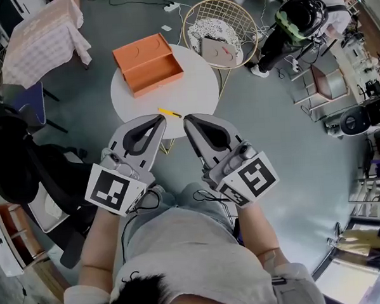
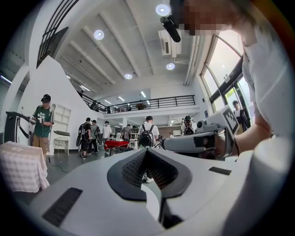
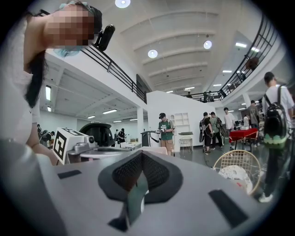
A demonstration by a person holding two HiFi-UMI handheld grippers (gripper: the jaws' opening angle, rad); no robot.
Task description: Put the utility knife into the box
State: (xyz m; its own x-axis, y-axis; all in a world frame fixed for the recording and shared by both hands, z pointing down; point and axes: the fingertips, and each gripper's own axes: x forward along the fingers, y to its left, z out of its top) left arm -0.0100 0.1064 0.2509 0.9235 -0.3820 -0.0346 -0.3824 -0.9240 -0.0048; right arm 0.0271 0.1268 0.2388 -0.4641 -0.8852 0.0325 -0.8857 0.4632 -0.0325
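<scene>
Two empties: left tongs (image 1: 155,123) and right tongs (image 1: 192,122) were clenched on nothing, held short of the box (image 1: 148,64); we read that as pre-approach. Utility knife (image 1: 169,112) lay on the surface (image 1: 196,90), nearside of the box, apart from it.

Bare tabletop (image 1: 194,85) right of open-topped box (image 1: 148,63), wire chair (image 1: 233,12) seemingly against far rim
</scene>
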